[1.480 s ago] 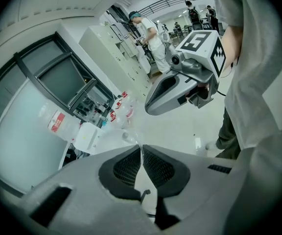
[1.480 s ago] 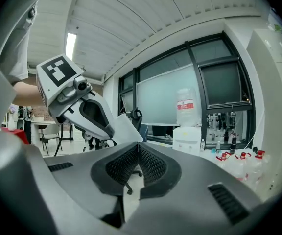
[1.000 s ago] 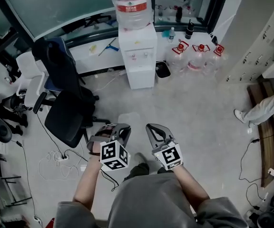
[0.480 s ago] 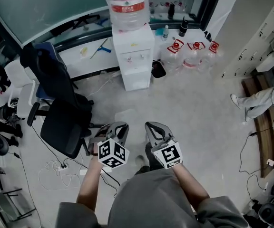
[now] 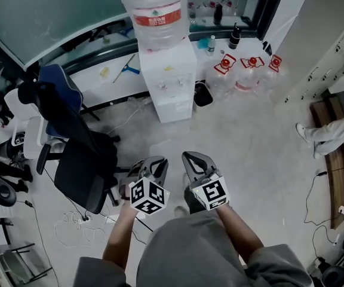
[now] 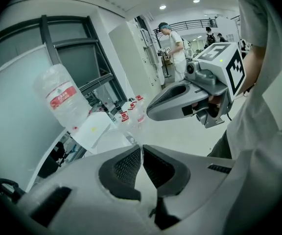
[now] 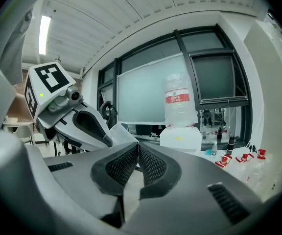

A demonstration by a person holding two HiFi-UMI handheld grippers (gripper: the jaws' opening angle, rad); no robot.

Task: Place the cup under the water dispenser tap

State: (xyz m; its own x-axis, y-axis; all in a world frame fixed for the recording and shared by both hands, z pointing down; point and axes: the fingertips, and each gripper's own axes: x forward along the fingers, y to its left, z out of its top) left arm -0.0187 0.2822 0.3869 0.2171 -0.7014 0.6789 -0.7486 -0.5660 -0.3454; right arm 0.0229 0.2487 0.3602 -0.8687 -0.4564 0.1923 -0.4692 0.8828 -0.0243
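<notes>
Carrying step. Left gripper [image 5: 154, 164] pinched shut on what looks like the clear cup [image 7: 120, 131]. Right gripper [image 5: 193, 160] closed, empty. Next: reach the water dispenser [image 5: 172, 82] tap ahead.

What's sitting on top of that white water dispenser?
A big clear water bottle with a red label stands upside down on the dispenser. Its neck is hidden inside the dispenser's top, and the water level cannot be told.

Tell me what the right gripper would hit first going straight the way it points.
Probably the dispenser. The right gripper aims nearly at it and nothing stands between, though it sits slightly right of centre, so it could just miss.
</notes>
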